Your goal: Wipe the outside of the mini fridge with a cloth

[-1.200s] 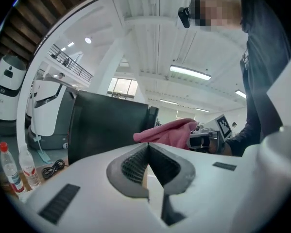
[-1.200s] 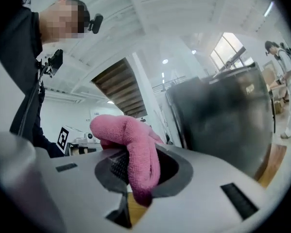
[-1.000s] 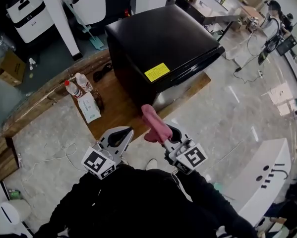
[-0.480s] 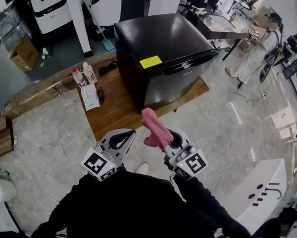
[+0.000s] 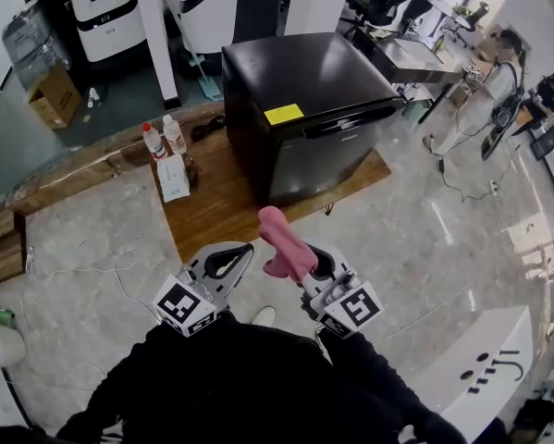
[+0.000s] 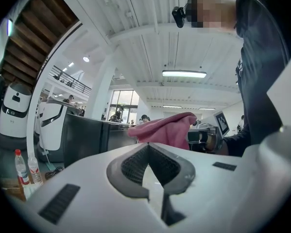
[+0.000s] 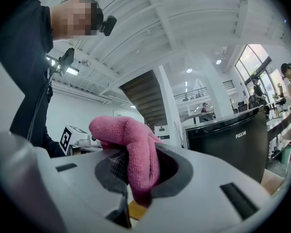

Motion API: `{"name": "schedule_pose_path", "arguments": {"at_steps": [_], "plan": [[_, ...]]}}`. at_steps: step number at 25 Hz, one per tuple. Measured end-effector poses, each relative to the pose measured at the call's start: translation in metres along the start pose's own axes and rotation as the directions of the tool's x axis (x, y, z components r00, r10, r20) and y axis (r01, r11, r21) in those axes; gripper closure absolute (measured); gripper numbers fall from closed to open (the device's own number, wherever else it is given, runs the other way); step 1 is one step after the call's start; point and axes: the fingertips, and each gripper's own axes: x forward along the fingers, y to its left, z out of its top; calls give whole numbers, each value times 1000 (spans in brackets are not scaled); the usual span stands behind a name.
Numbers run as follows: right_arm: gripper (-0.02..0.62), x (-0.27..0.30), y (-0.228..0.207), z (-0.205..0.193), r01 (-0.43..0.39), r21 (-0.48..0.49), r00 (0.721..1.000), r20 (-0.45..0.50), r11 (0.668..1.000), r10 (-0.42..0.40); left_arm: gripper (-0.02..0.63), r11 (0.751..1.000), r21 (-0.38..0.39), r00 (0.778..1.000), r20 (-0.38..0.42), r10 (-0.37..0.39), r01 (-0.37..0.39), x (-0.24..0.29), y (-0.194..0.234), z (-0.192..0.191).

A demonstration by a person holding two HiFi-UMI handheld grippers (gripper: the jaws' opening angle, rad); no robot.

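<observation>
We have the cloth pinched in the right gripper, jaws closed on its lower fold while the rest stands up in a soft pink roll. It looks like light, nappy microfibre that will flop and bunch, so we judge a hold near the middle leaves enough free to press flat. The left gripper has its jaws together on nothing. The fridge stands ahead on a wooden platform, well apart from both grippers: a stiff black box, smooth and glossy, probably heavy enough not to shift under wiping
</observation>
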Motion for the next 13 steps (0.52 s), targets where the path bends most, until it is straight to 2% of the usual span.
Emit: {"name": "schedule_pose_path", "arguments": {"at_steps": [13], "plan": [[526, -4, -3, -3, -16, 19, 1000, 4, 1000, 16, 600, 999, -5, 999, -10, 40, -40, -2, 1, -10]]}}
